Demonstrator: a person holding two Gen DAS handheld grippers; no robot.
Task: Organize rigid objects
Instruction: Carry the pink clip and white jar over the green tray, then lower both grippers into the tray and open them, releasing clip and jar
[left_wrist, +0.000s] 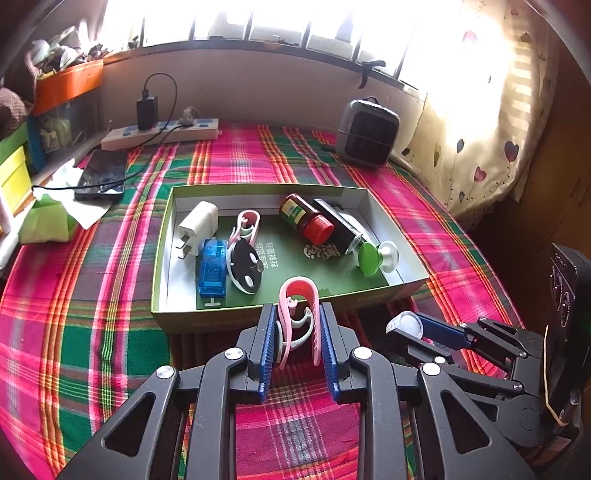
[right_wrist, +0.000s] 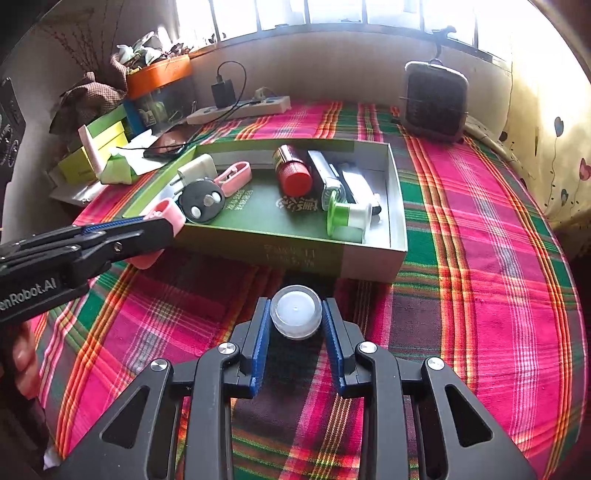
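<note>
Currently I'm clamping a pink clip (left_wrist: 298, 317) in my left gripper (left_wrist: 298, 325) and a white cap (right_wrist: 295, 316) in my right gripper (right_wrist: 295, 325), the green box (right_wrist: 303, 254) at twelve o'clock.

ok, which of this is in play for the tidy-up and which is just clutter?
In play: pink clip in left gripper; clear round cap in right gripper; green box; inside it white charger, red-capped bottle.

Lying about: power strip, phone, grey heater.
</note>
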